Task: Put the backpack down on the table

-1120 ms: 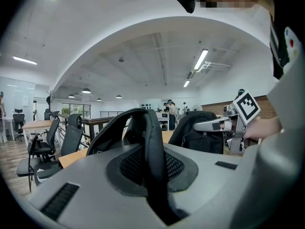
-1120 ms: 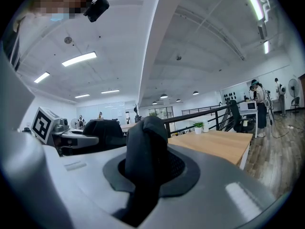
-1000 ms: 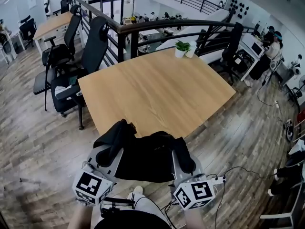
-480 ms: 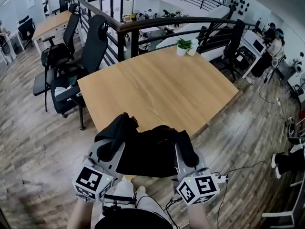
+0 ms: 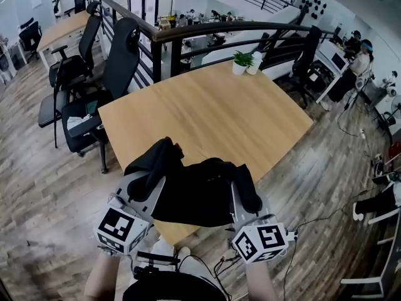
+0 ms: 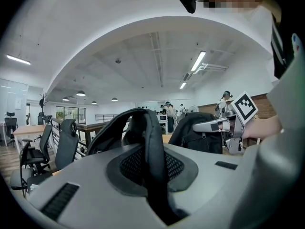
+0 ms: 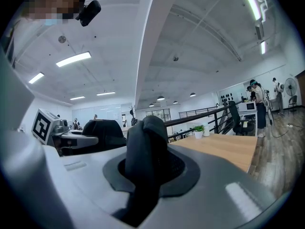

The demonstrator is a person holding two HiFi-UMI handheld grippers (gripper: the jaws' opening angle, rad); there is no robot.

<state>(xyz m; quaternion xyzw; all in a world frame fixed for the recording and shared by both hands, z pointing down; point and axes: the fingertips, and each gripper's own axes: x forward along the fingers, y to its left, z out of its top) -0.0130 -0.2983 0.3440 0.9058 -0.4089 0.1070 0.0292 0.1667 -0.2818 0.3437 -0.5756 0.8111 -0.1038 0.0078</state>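
A black backpack (image 5: 194, 193) hangs between my two grippers over the near corner of the wooden table (image 5: 213, 115). My left gripper (image 5: 145, 184) is shut on one black shoulder strap (image 6: 150, 147), which loops up out of its jaws. My right gripper (image 5: 241, 190) is shut on the other strap (image 7: 145, 151). In the left gripper view the backpack's body (image 6: 198, 135) shows to the right, with the right gripper (image 6: 224, 125) behind it. Seen from the right gripper, the bag (image 7: 102, 130) and the left gripper (image 7: 66, 137) sit at the left.
A small potted plant (image 5: 241, 62) and a white cup (image 5: 253, 63) stand at the table's far edge. Black office chairs (image 5: 103, 74) crowd the table's left side; a dark railing (image 5: 207, 33) runs behind it. Cables (image 5: 313, 221) lie on the wood floor at right.
Both grippers have carried the backpack forward, so it now hangs over the table's near corner instead of in front of it. Neither grip has changed.
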